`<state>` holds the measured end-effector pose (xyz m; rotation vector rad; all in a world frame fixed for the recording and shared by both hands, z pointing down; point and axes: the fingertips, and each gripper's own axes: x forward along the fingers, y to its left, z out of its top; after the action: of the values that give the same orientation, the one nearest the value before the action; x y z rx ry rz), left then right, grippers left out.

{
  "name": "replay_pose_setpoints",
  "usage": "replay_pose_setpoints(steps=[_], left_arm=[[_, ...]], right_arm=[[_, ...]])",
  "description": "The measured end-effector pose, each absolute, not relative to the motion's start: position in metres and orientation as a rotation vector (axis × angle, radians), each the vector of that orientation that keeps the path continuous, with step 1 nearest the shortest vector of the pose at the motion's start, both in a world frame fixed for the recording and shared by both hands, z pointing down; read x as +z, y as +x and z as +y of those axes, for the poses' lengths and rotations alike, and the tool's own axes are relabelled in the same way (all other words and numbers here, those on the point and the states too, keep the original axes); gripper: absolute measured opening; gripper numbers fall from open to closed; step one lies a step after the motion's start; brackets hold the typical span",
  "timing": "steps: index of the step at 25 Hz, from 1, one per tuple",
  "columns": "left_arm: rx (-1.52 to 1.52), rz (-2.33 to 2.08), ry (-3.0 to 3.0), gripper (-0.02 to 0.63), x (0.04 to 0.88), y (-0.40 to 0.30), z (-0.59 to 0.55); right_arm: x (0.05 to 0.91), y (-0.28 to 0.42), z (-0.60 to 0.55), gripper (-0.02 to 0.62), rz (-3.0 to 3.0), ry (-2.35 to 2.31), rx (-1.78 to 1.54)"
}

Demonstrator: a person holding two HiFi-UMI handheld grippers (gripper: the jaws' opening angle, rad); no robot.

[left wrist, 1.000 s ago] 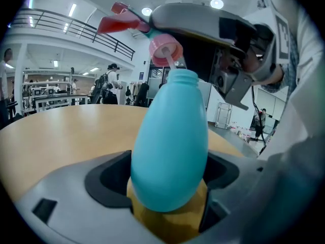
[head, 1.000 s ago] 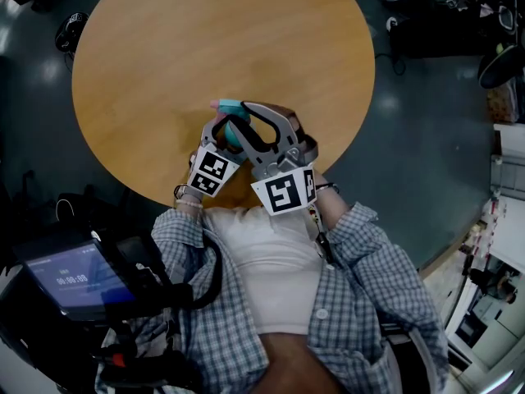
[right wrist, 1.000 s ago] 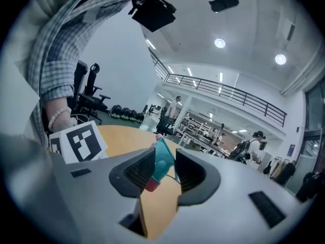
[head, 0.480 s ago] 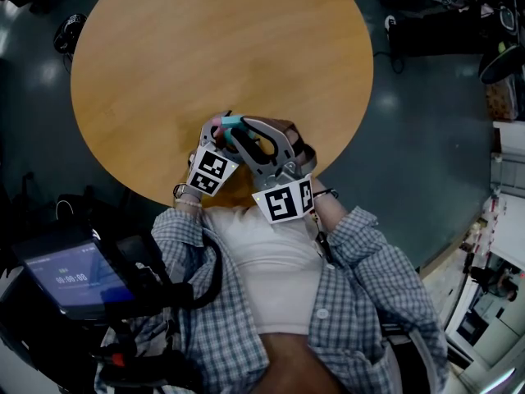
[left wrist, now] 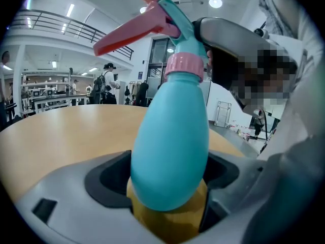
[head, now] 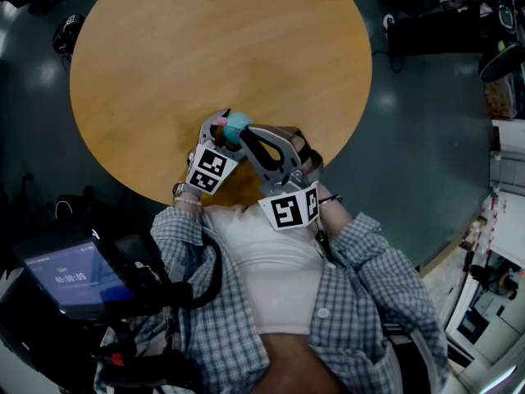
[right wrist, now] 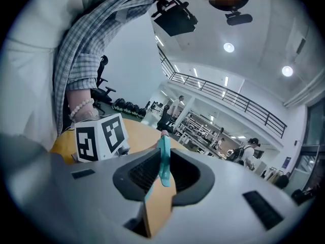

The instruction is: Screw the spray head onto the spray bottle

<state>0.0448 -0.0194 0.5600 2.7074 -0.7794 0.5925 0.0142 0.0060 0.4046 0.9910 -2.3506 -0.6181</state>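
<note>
A teal spray bottle [left wrist: 170,151] with a pink collar [left wrist: 184,65] stands upright over the near edge of the round wooden table [head: 205,48]. My left gripper [left wrist: 167,176] is shut on its belly. On its neck sits the teal spray head [left wrist: 175,24] with a pink trigger [left wrist: 127,32]. My right gripper [right wrist: 163,169] comes in from the right at the top of the bottle [head: 238,125]. Its jaws have just been closing, and a thin teal part of the spray head [right wrist: 163,159] is pinched between the pads. How far the collar is threaded on is not visible.
Both grippers work close to my torso at the table's near edge. A black device with a lit screen [head: 70,277] is at my lower left. Dark floor surrounds the table, with equipment and cables [head: 500,64] at the right.
The right gripper has shifted a little toward me and to the left, and its jaws have narrowed around the spray head. The left gripper and bottle stay put.
</note>
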Motion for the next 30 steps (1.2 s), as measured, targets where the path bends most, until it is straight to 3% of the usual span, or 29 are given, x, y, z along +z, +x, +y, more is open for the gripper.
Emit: replay_pose_setpoints(steps=[10,18,23,30], left_arm=[[0.611,-0.782,2.713,0.422,0.562,0.046,-0.021],[0.594,-0.768,2.723,0.422,0.571,0.048,-0.018],[0.613,-0.761,2.716,0.422,0.57,0.046,-0.016],[0.624,-0.739,2.725,0.422,0.567,0.043,-0.014]], right_arm=[[0.4,0.021,0.007,0.026,-2.389,0.939,-0.525],[0.41,0.067,-0.017,0.031,-2.363,0.819,-0.283],[0.435,0.055,-0.007,0.171,-2.505,0.545,0.013],[0.463,0.029,0.002,0.173,-2.415,0.138,-0.169]])
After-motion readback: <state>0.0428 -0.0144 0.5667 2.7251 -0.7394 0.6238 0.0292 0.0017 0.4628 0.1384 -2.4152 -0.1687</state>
